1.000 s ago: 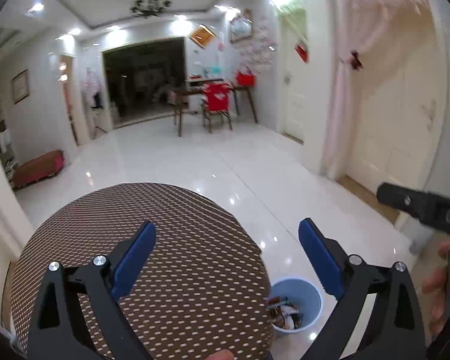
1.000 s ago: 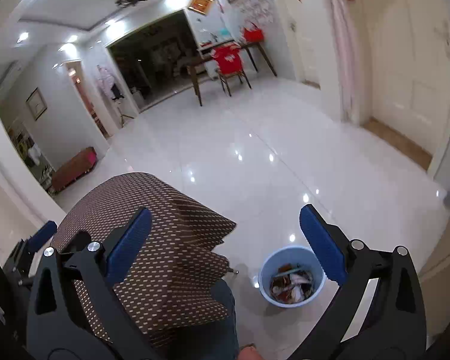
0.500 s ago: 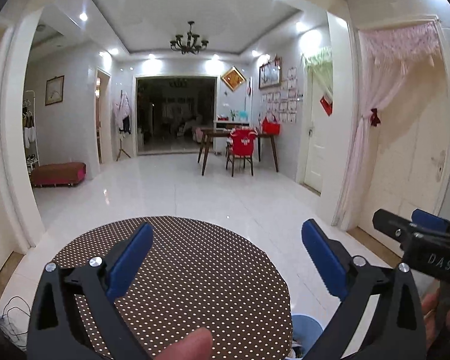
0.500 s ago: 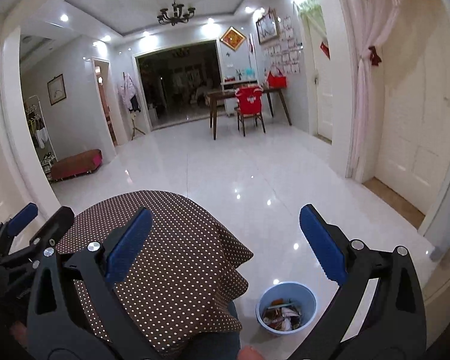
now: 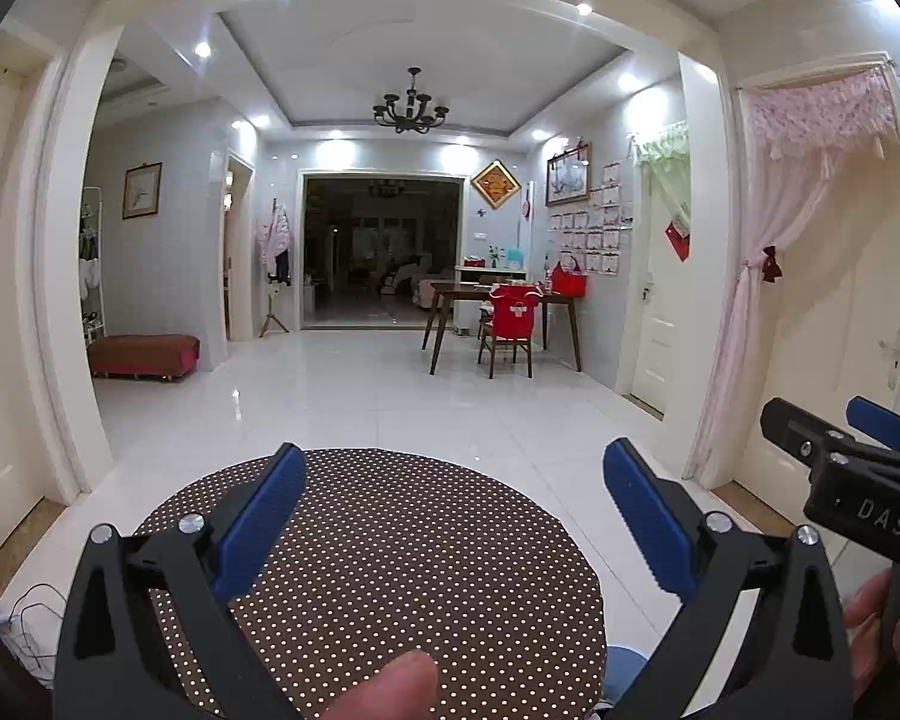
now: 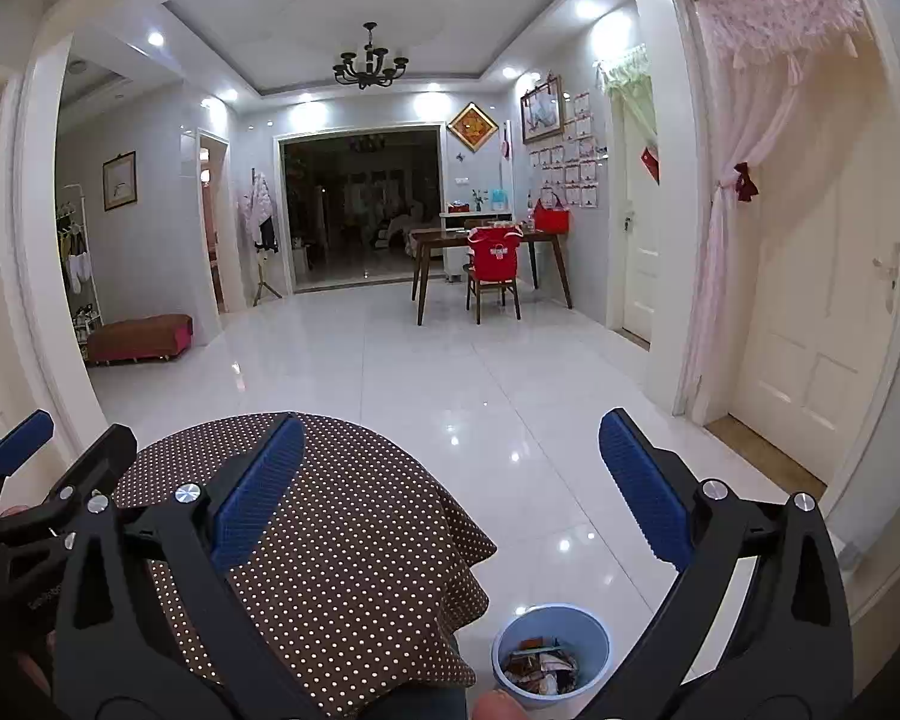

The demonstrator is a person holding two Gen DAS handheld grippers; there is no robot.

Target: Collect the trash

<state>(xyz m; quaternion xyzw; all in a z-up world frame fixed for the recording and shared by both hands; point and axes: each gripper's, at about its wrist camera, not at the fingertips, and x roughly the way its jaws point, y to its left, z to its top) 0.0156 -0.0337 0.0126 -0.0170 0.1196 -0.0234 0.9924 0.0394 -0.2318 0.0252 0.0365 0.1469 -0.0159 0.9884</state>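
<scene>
A light blue bin [image 6: 550,654] with trash [image 6: 540,669] inside stands on the floor to the right of a round table with a brown polka-dot cloth [image 6: 354,558]. My right gripper [image 6: 450,498] is open and empty, raised above the table and bin. My left gripper [image 5: 453,516] is open and empty above the same table [image 5: 402,564]; only the bin's rim [image 5: 621,663] shows there. The right gripper [image 5: 858,450] appears at the right edge of the left wrist view. The left gripper [image 6: 30,468] shows at the left edge of the right wrist view.
Glossy white tile floor [image 6: 450,384] stretches ahead. A wooden dining table [image 6: 486,240] with a red-covered chair [image 6: 495,267] stands far back. A red bench [image 6: 141,336] is at far left. A white door with a pink curtain [image 6: 744,228] is on the right.
Both grippers have tilted upward, so the views now face the room rather than down at the table and bin. Both stay open and empty.
</scene>
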